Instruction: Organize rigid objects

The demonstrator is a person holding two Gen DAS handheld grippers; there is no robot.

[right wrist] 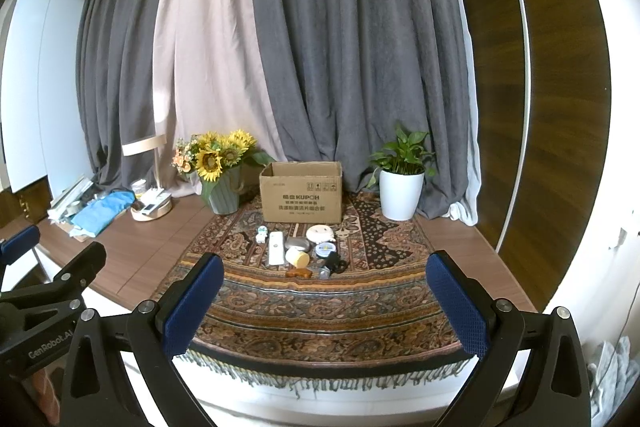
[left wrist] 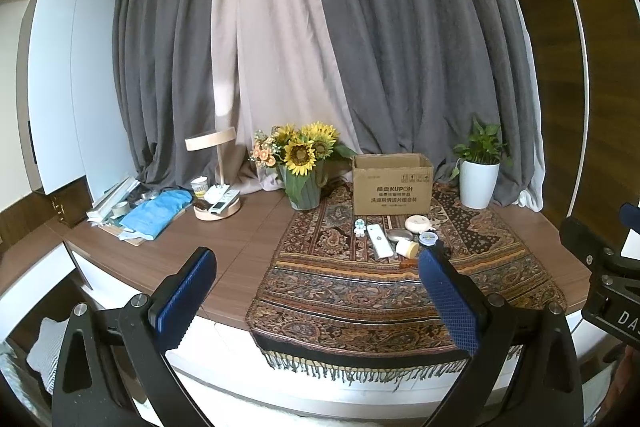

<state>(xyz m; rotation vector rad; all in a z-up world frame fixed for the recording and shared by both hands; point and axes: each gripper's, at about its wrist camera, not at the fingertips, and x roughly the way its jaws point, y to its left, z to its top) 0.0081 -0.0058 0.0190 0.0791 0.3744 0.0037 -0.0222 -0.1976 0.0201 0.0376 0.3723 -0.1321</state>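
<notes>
Both hand-held grippers (left wrist: 316, 291) (right wrist: 325, 297) wide apart, empty, white remote (right wrist: 276, 247) lying lengthwise toward cardboard box (right wrist: 301, 198)

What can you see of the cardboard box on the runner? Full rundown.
The cardboard box is plain brown corrugated card, with dark print on its front face: the word KUPOH, lines of Chinese text and small handling icons. Its top is open; the inside is hidden from both views. It stands upright at the back of the patterned runner, between the sunflower vase and the white plant pot, touching neither. Small items lie in front of it. Neither gripper is near it.
</notes>
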